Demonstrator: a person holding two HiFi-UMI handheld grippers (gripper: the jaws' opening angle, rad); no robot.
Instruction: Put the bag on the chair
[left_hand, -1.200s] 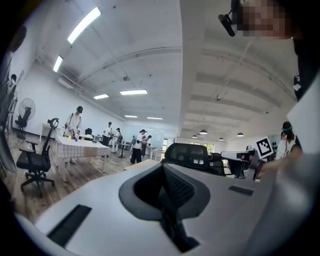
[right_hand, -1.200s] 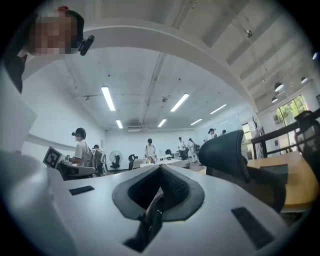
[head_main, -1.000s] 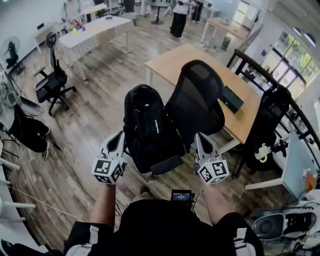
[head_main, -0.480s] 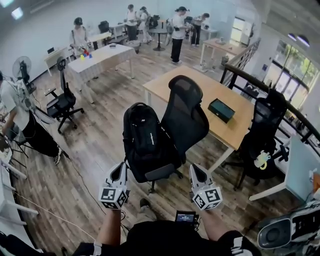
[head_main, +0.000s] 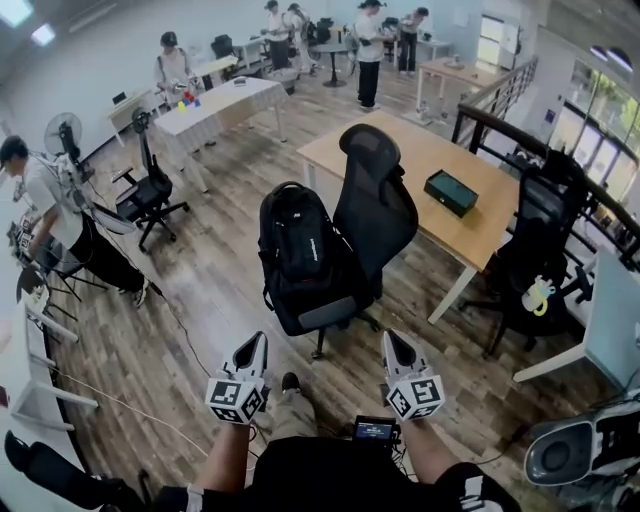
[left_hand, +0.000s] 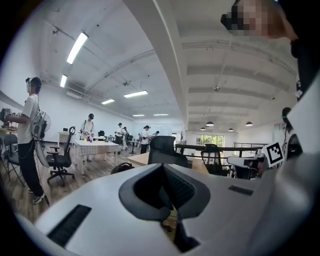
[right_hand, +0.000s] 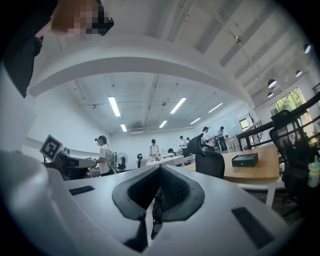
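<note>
A black backpack (head_main: 298, 254) stands upright on the seat of a black mesh office chair (head_main: 376, 207) in the head view, leaning on the backrest. My left gripper (head_main: 253, 348) hovers well in front of the chair, shut and empty. To its right at the same height, my right gripper (head_main: 396, 345) is also shut with nothing in it. In the left gripper view the backpack top (left_hand: 122, 168) and chair back (left_hand: 165, 151) show just past the left gripper (left_hand: 167, 187). In the right gripper view the right gripper (right_hand: 158, 190) shows closed pads, and the chair (right_hand: 209, 163) stands beyond.
A wooden desk (head_main: 422, 170) with a dark flat box (head_main: 451, 192) stands behind the chair. Another black chair (head_main: 533, 250) with a hanging toy is at the right beside a railing. Several people stand at the back and left. A black office chair (head_main: 148, 188) is at the left.
Both grippers have drawn back from the backpack and chair toward my body. The view has widened and lifted, so the chair now sits farther away.
</note>
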